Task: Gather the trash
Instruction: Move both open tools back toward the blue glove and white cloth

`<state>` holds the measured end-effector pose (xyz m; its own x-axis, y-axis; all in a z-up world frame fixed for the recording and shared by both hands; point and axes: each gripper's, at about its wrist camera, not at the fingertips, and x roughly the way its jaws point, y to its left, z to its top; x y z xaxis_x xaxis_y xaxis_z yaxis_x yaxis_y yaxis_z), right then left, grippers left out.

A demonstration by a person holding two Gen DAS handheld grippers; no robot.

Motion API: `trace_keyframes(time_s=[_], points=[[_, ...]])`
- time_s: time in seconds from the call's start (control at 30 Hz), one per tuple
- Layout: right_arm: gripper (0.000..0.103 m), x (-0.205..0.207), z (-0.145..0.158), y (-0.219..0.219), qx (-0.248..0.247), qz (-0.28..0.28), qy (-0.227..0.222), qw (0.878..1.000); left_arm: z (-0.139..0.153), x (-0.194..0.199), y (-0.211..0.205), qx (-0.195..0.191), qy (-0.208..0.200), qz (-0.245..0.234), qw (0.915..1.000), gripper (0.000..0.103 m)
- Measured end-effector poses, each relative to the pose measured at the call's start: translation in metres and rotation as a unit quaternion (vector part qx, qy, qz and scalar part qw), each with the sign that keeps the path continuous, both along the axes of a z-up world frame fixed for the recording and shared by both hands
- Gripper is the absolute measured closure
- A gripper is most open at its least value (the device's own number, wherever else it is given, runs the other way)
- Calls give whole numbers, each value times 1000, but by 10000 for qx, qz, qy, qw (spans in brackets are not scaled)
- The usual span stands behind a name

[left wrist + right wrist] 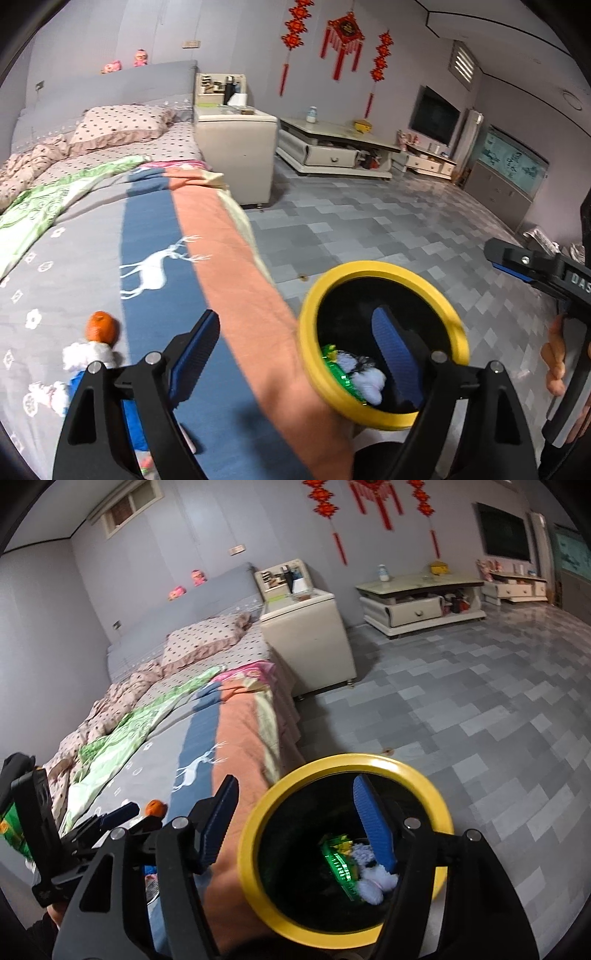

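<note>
A yellow-rimmed black trash bin (306,354) stands on the floor against the bed's edge; it also shows in the right wrist view (251,853). Inside lie a green wrapper (338,867) and pale crumpled tissue (373,880). On the bed lie an orange peel (100,326), white tissue (86,354) and a blue wrapper (133,417). My left gripper (295,354) is open and empty, one finger over the bed, the other over the bin. My right gripper (299,823) is open and empty above the bin's mouth. The left gripper (122,816) shows at the left of the right wrist view.
The bed (74,258) carries a grey, blue and salmon deer blanket, a green quilt and pillows. A cream nightstand (236,147) and a low TV cabinet (332,147) stand beyond. Grey tiled floor (369,229) spreads to the right. A green snack packet (14,834) shows at far left.
</note>
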<state>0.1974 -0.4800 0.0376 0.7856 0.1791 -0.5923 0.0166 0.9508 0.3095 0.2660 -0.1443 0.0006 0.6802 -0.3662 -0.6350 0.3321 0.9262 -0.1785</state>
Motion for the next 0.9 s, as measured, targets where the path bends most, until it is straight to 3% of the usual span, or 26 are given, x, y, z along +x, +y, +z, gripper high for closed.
trace_keyframes(time_s=[0.47, 0.9], points=[[40, 10, -1, 105, -62, 1063, 29, 9943, -1, -8, 103, 215, 50, 907, 9956, 19], [40, 28, -25, 219, -198, 2012, 287, 9789, -39, -12, 203, 354, 419, 1877, 9807, 19]])
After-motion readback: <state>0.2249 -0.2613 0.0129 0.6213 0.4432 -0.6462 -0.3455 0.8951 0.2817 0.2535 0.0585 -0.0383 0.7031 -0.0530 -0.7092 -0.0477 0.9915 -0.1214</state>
